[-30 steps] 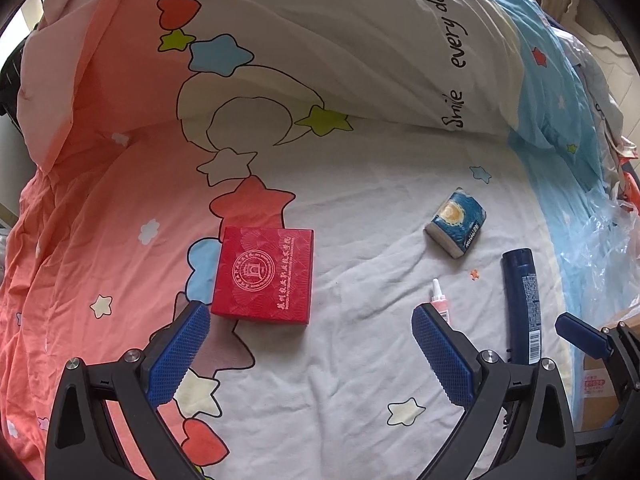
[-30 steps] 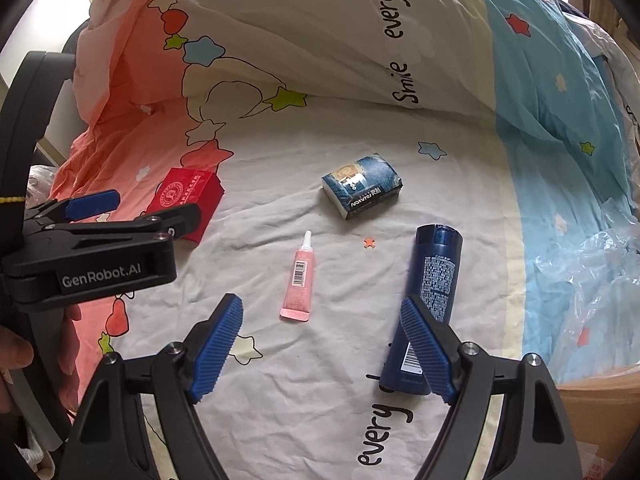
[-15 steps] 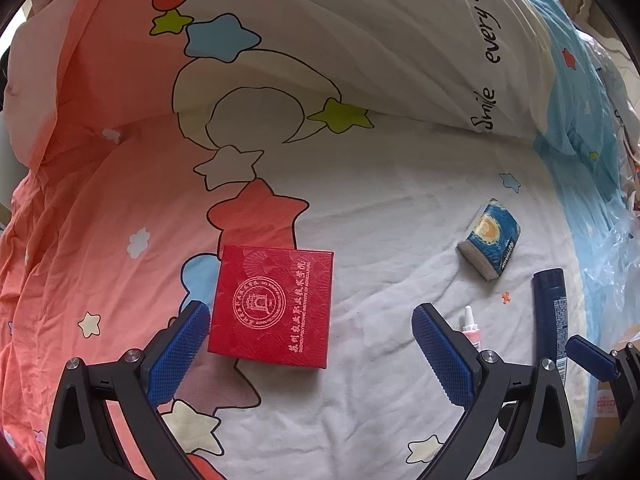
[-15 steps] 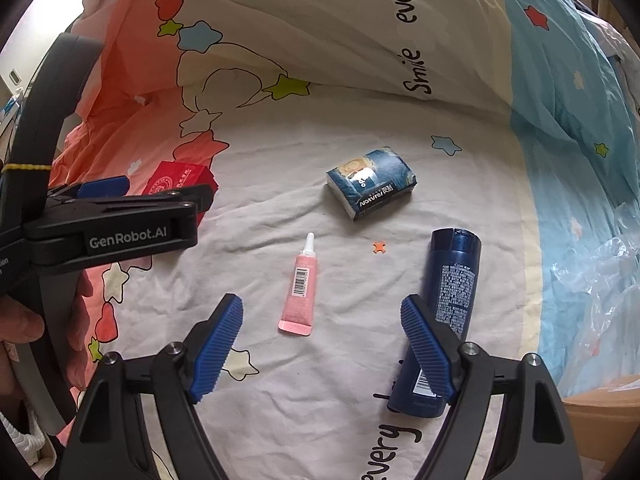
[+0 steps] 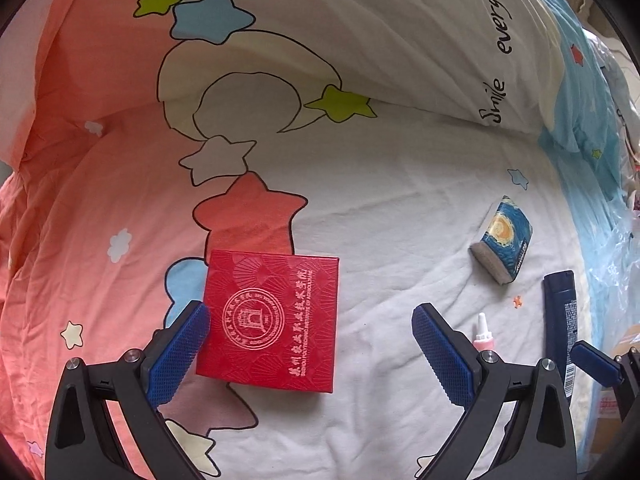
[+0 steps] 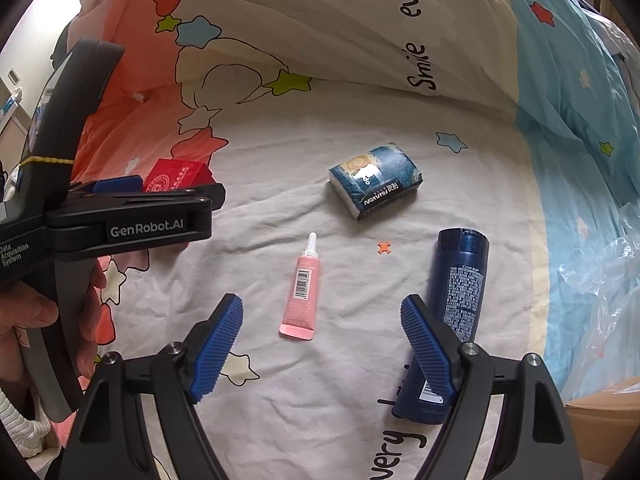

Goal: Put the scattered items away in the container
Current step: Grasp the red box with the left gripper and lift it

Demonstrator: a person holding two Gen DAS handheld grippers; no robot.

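A red square box (image 5: 270, 322) lies flat on the bedspread, between the jaws of my open left gripper (image 5: 310, 354), close to the left finger. It also shows in the right wrist view (image 6: 176, 174) behind the left gripper (image 6: 120, 196). A pink tube (image 6: 302, 294) lies just ahead of my open, empty right gripper (image 6: 322, 350). A dark blue bottle (image 6: 452, 300) lies beside the right finger. A blue tissue pack (image 6: 374, 186) lies farther off. The tube's tip (image 5: 482, 330), the bottle (image 5: 560, 320) and the pack (image 5: 502, 240) show in the left wrist view too.
A cardboard box (image 6: 604, 424) sits at the bed's right edge, with clear plastic wrap (image 6: 600, 280) beside it. A folded duvet (image 5: 360, 40) rises across the back of the bed. The person's hand (image 6: 24, 320) holds the left gripper.
My left gripper has moved forward and left, so the red box now lies between its fingers. My right gripper has moved closer to the pink tube and the bottle.
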